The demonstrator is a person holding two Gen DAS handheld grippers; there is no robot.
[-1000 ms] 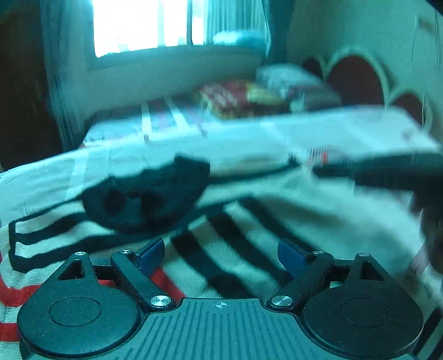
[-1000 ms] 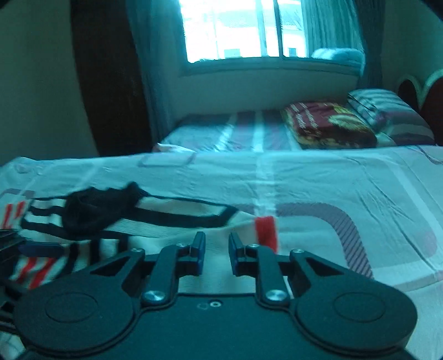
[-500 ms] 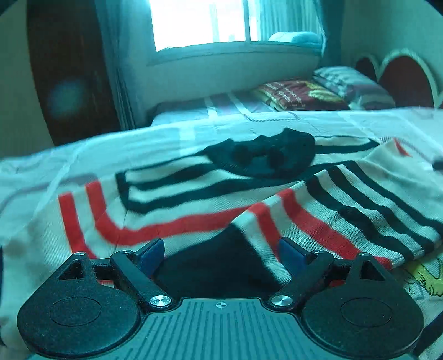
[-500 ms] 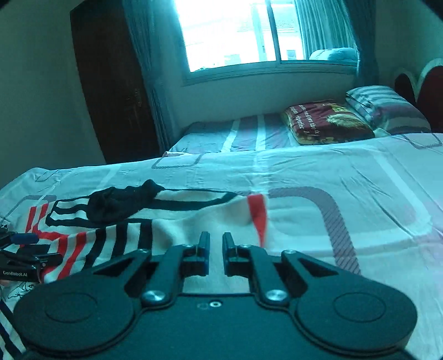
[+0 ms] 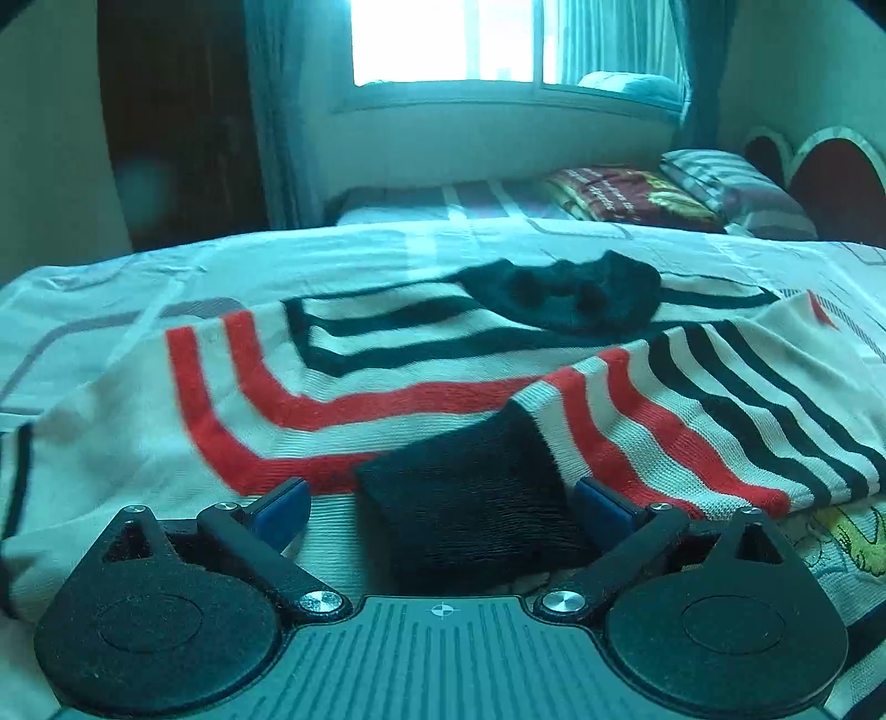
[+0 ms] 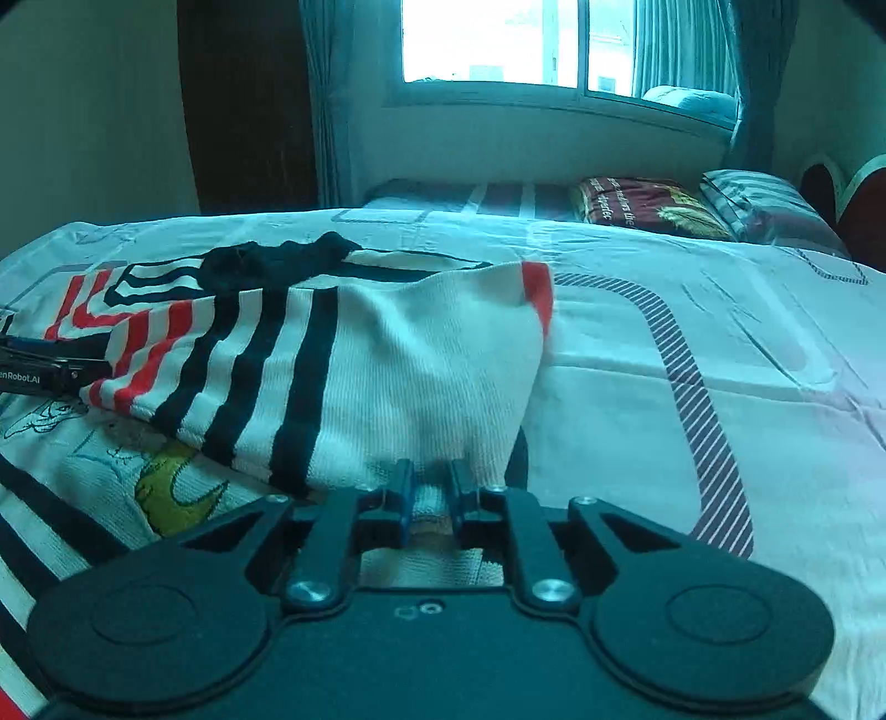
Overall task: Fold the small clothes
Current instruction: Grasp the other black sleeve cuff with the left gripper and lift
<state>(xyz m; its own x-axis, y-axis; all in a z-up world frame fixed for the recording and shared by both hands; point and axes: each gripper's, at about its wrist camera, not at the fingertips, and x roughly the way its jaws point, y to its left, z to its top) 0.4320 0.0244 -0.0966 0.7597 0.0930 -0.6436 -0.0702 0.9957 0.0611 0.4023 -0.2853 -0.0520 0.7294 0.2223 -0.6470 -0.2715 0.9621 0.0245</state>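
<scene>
A small white knit sweater [image 5: 387,382] with red and black stripes lies on the bed, its black collar [image 5: 570,293] at the far side. One sleeve is folded across the body, and its black cuff [image 5: 470,509] lies between the fingers of my open left gripper [image 5: 443,509]. In the right wrist view the sweater [image 6: 387,360] drapes toward me. My right gripper [image 6: 429,495] is shut on a bunch of its white edge. The left gripper [image 6: 50,365] shows at the left edge there.
The bed has a pale sheet [image 6: 720,343] with grey striped bands. A red patterned pillow [image 6: 648,207] and a striped pillow [image 6: 769,205] lie by the headboard [image 5: 830,183]. A window [image 5: 459,41] and a dark wardrobe [image 6: 243,105] stand behind.
The left gripper has swung around to face the sleeve cuff, which now lies between its fingers. The right gripper has closed on the sweater's edge and pulled the cloth closer.
</scene>
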